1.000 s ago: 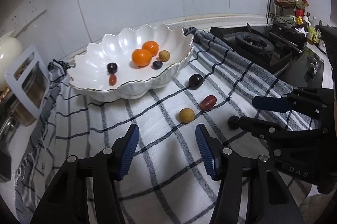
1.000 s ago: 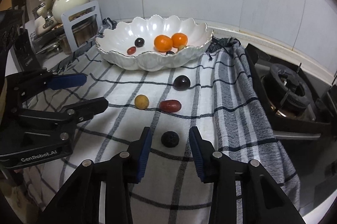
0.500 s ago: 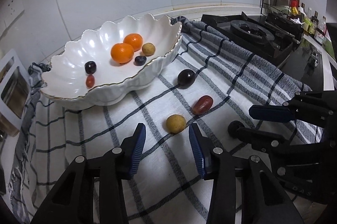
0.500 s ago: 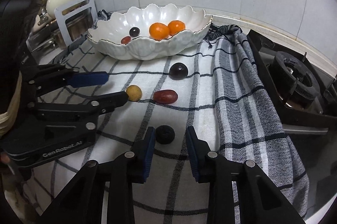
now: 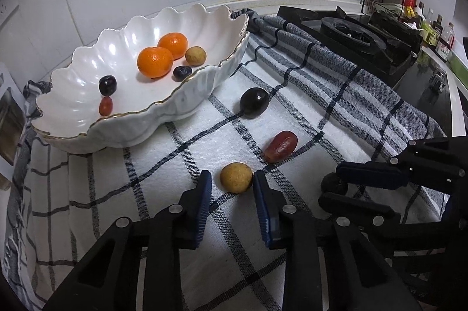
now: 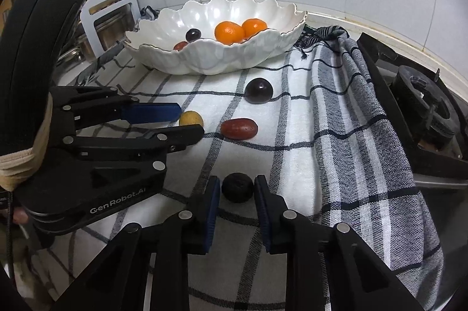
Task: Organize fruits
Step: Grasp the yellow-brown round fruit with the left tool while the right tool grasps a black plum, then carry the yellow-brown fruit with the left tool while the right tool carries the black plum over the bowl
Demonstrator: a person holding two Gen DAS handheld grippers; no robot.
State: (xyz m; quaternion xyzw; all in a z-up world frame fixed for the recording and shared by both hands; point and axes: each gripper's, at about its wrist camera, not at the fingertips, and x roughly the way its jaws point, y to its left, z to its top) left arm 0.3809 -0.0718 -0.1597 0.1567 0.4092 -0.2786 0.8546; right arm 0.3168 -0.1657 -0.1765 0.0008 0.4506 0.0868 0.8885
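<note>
You are working over a checked cloth (image 5: 163, 164) spread on the table, with a white scalloped bowl (image 5: 122, 132) sitting toward its far left corner. Two oranges (image 5: 155, 61), a tan fruit, two dark grapes and a red one are lying inside it.

Your left tool (image 5: 232, 185) is pointing down at the yellow fruit (image 5: 236, 177) near the cloth's middle. Its jaws have just been closing, with the fruit sitting between them: the right pad is touching it and a slim gap is showing at the left pad.

Beyond it, a dark plum (image 5: 254, 102) and a red date (image 5: 280, 146) are lying loose on the cloth.

Your right tool (image 6: 237, 188) is clamping a wrinkled black fruit (image 6: 237, 187) nearer the front edge, both pads pressing its sides. A stove (image 6: 421, 106) is standing along the right edge.
</note>
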